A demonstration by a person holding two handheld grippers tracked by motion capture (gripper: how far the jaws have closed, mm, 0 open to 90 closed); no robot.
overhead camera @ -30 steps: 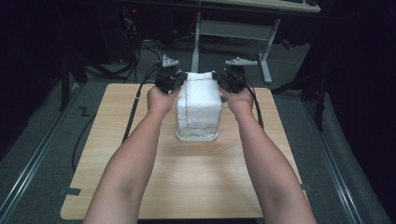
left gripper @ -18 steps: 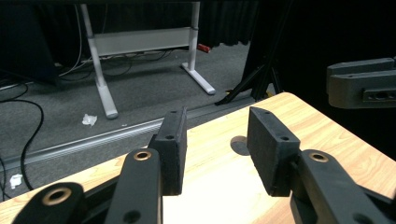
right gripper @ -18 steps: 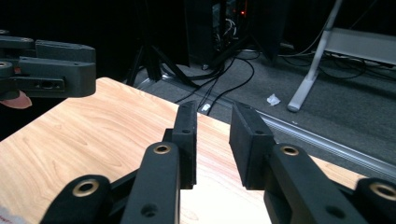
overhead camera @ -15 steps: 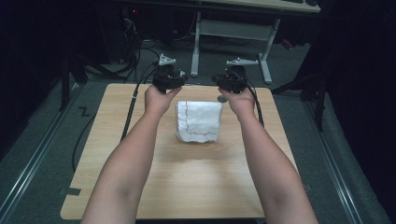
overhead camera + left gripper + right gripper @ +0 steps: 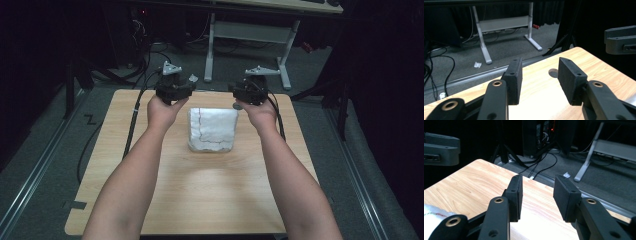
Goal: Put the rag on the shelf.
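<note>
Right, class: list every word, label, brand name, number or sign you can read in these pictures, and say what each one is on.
None: no readable text anywhere.
The white folded cloth carries only thin dark and red stitched lines, no letters.
The wooden table, left gripper and right gripper are unmarked.

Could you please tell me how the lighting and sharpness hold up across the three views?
High view: the light wooden table is evenly lit, the surroundings fall into near-black, and the folded white cloth looks slightly washed out. Left gripper view: the black jaws are sharp, and a small round shadow sits on the wood. Right gripper view: the white cloth corner at the lower left is soft and out of focus.
</note>
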